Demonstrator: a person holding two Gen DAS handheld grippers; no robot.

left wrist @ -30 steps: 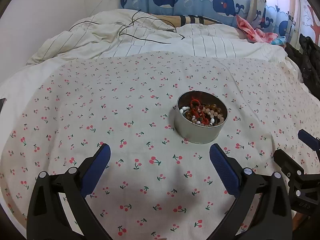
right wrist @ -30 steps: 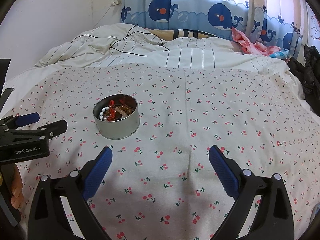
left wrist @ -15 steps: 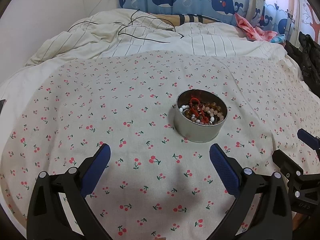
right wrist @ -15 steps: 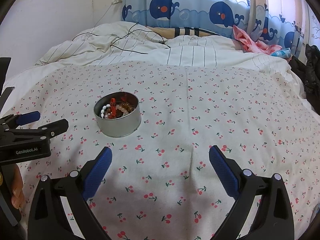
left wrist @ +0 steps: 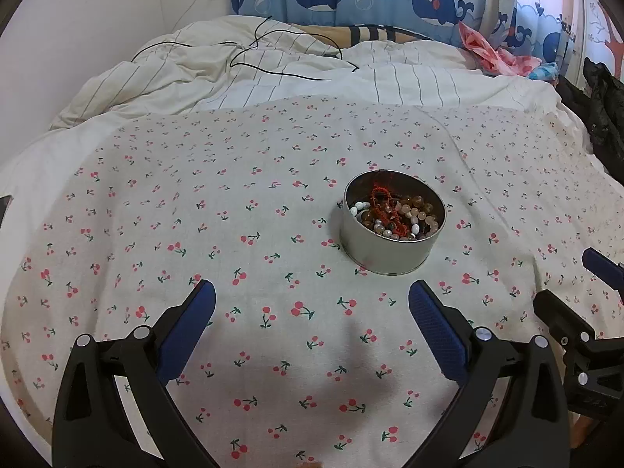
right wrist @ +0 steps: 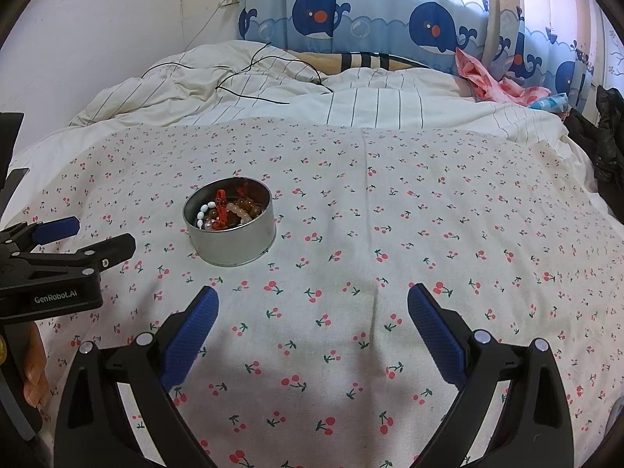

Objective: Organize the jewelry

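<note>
- My left gripper [left wrist: 311, 295] is hovering low over the cherry-print cloth [left wrist: 163, 210] on the bed, fingers spread wide and gripping nothing.
- Compared with a second ago, I am seeing very little change: the round tin [left wrist: 393, 221] is sitting slightly lower and nearer in both views, so both grippers are easing toward it.
- The jewelry [left wrist: 396, 212], beaded bracelets tangled with a red cord, is lying piled inside the tin; none is showing on the cloth around it.
- That fits two readings: pieces gathered in as the job wants, or a jumble waiting to be sorted out. I cannot tell which.
- The left view is looking straight down into the tin, showing brown, clear and white beads; the right view is catching less of them behind the near wall.
- My right gripper [right wrist: 313, 297] is hovering right of the tin, fingers likewise released and empty.
- Only the right view is showing a fingertip [right wrist: 34, 375] of the hand behind my left gripper.
</note>
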